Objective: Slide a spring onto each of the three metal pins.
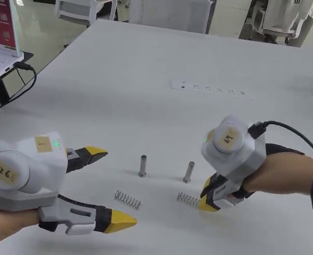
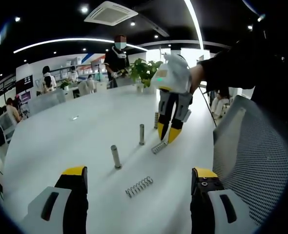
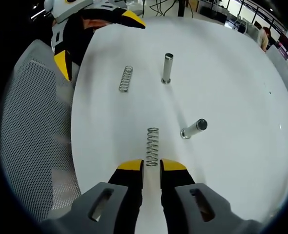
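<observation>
Two grippers sit low over the white table (image 1: 146,64). The left gripper (image 1: 107,186) is held level at the near left of the head view, with the left hand (image 1: 2,226) under it, and it points to the right across the table. Its jaws stand wide apart and hold nothing. The left spring (image 1: 127,199) lies flat just beyond its yellow tips. In the left gripper view that spring (image 2: 139,186) lies in line with the gap between the jaws and apart from both.

The right gripper (image 1: 207,203) comes in from the right. The right hand (image 1: 284,175) tilts it steeply down so that its tips reach the table. Its jaws are narrow, with only a slim gap between them. The right spring (image 1: 188,198) lies flat with one end at those tips. In the right gripper view this spring (image 3: 153,145) has its near end between the two tips and stretches straight away from them. Whether the tips press on it cannot be told.

The left pin (image 1: 142,166) and the right pin (image 1: 189,172) stand upright behind the springs and touch neither.
</observation>
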### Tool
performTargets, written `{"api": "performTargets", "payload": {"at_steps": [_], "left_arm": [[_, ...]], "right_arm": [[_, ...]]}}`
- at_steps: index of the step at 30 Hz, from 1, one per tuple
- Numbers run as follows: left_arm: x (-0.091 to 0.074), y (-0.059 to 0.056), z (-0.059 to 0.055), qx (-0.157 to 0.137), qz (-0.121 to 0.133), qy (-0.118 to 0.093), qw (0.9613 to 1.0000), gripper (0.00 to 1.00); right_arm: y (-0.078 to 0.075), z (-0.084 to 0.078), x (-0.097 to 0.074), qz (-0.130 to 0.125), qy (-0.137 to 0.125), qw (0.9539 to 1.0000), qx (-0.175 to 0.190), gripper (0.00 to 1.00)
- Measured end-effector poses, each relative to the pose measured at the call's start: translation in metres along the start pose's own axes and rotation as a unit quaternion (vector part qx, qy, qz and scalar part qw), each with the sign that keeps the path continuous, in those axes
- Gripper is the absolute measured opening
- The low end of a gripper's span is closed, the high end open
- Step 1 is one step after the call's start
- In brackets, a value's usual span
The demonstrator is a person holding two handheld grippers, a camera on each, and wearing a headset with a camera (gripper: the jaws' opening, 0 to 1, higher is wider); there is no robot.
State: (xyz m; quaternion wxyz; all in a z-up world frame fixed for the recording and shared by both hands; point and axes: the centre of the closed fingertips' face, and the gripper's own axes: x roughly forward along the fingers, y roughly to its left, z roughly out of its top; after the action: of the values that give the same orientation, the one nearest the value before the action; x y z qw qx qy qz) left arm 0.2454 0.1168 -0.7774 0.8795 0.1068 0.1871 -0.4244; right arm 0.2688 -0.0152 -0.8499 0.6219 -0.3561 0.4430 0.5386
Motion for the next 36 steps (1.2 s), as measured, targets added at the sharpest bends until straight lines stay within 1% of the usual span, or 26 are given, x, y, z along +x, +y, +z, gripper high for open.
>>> {"api": "performTargets", "payload": {"at_steps": [2,4,9,13,14,19,24,31,36], "left_arm": [[0.000,0.000,0.000,0.000,0.000,0.000,1.0000,0.84],[0.000,0.000,0.000,-0.001,0.000,-0.001,1.0000,0.84],[-0.001,0.001,0.000,-0.001,0.001,0.000,1.0000,0.84],[-0.001,0.001,0.000,-0.001,0.002,-0.001,1.0000,0.84],[-0.002,0.001,0.000,-0.002,0.002,-0.001,1.0000,0.84],[-0.002,0.000,0.000,-0.002,0.002,-0.002,1.0000,0.84],[-0.002,-0.002,0.000,-0.003,0.001,-0.002,1.0000,0.83],[-0.002,-0.009,0.001,-0.001,-0.009,-0.003,1.0000,0.80],[-0.001,-0.014,0.002,0.000,-0.017,-0.001,0.9998,0.78]], "right_arm": [[0.000,0.000,0.002,0.001,0.002,1.0000,0.001,0.11],[-0.001,-0.002,0.004,-0.005,0.007,1.0000,-0.005,0.10],[-0.001,-0.003,0.006,-0.003,0.010,0.9999,-0.005,0.10],[-0.001,-0.007,0.008,-0.008,0.018,0.9997,-0.013,0.09],[-0.001,-0.005,0.008,-0.009,0.014,0.9998,-0.014,0.09],[-0.003,-0.006,0.007,-0.014,0.012,0.9995,-0.026,0.09],[-0.002,-0.003,0.001,-0.014,0.000,0.9997,-0.021,0.08],[0.002,-0.003,-0.008,-0.014,-0.010,0.9997,-0.020,0.08],[0.006,-0.001,-0.018,-0.016,-0.025,0.9995,-0.013,0.08]]}}
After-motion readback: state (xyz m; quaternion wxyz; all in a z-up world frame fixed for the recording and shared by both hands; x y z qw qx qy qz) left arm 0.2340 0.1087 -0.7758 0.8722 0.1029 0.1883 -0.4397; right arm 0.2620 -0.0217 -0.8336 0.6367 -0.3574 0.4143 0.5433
